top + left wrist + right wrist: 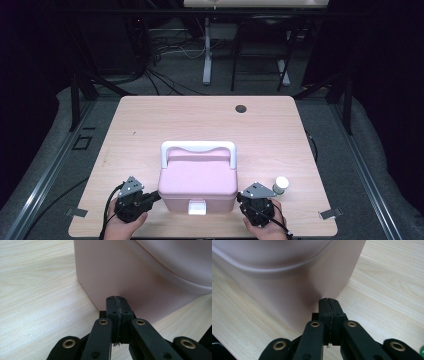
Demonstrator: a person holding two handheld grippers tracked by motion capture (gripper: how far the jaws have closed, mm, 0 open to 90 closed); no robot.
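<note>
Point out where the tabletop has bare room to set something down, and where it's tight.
Free: the far half of the table beyond the pink box, up to the dark hole, and both side strips. Crowded: the near edge, where the left tool, right tool and small white bottle flank the box.

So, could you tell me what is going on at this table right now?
A person holds a gripper in each hand on either side of a pink box with a white handle and a white latch at the front. The left gripper and the right gripper are both shut, their tips against or right at the box's side walls near the front corners. Nothing is held. The lid looks closed. A small white bottle stands on the table to the right.
</note>
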